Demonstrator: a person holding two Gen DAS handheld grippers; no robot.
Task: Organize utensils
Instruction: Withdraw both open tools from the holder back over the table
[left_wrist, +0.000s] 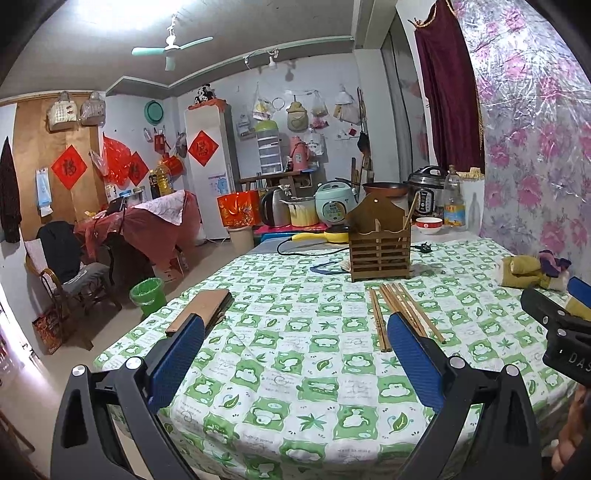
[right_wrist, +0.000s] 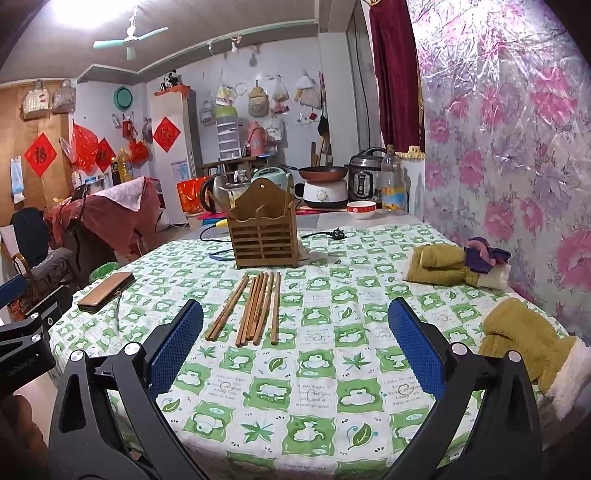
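Several chopsticks (right_wrist: 255, 308) lie just in front of the holder (right_wrist: 263, 236), long axes pointing at it; right gripper (right_wrist: 295, 345) is nearer, left gripper (left_wrist: 295, 354) off to their side, both fingers apart, holding nothing.

Bare tablecloth (right_wrist: 295, 369) lies before the chopsticks (right_wrist: 255, 306); holder (right_wrist: 263, 236) stands behind them.

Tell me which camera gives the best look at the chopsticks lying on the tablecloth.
The right wrist view. There the chopsticks lie centred between the open right gripper fingers, every stick visible end to end before the wooden holder. In the left wrist view the chopsticks sit off to the right, their near ends partly hidden behind one blue finger of the left gripper.
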